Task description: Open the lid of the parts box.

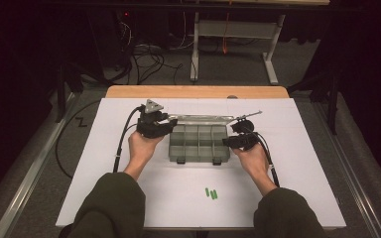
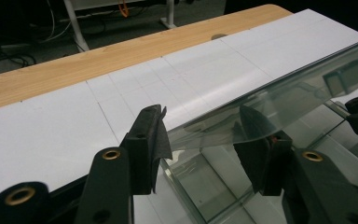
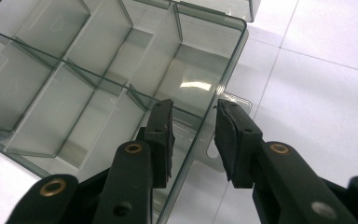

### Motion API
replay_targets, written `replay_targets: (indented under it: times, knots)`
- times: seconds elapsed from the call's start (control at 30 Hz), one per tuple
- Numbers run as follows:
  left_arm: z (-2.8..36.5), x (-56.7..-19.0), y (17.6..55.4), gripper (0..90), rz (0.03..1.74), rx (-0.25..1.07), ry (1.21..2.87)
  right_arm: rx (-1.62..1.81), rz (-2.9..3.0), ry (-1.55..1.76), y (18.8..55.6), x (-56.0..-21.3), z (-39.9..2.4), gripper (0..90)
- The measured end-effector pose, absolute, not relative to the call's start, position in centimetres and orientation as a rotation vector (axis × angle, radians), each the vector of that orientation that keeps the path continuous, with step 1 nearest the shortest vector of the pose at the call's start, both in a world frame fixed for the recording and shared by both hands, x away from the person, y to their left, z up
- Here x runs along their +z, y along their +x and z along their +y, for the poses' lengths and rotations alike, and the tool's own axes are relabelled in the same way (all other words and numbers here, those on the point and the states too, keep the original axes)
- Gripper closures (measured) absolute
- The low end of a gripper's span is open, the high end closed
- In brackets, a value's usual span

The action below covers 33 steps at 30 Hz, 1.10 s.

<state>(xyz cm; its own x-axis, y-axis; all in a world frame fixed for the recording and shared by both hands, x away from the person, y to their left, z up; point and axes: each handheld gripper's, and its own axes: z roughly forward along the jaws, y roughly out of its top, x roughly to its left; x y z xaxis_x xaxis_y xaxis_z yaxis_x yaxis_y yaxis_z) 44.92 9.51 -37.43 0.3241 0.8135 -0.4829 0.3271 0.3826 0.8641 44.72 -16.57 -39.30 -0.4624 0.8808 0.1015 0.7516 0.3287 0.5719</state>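
With the compartment box [image 1: 198, 144] at table centre, the left gripper [image 1: 162, 125] at its ten o'clock straddles the raised clear lid [image 2: 279, 109], jaws half open and not yet pinching, while the right gripper [image 3: 193, 140] at three o'clock clamps the side wall, so the lid could slip free and drop shut.

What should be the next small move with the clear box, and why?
Probably close the left tool onto the lid: the lid's edge lies between its pads without a visible pinch, while the right tool straddles the side wall of the compartment box.
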Motion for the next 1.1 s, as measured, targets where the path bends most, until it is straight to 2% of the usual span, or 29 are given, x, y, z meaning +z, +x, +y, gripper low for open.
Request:
replay_targets:
  times: [0.47, 1.1]
  knots:
    - [9.3, -37.3, 47.2, 62.2, 1.282, 0.461, 1.176, 0.797, 2.376, 1.471, 44.8, -39.2, -16.4, 69.2]
    - [9.2, -40.0, 50.0, 73.8, 1.381, 0.484, 1.167, 0.756, 2.383, 1.446, 44.7, -39.2, -16.0, 69.3]
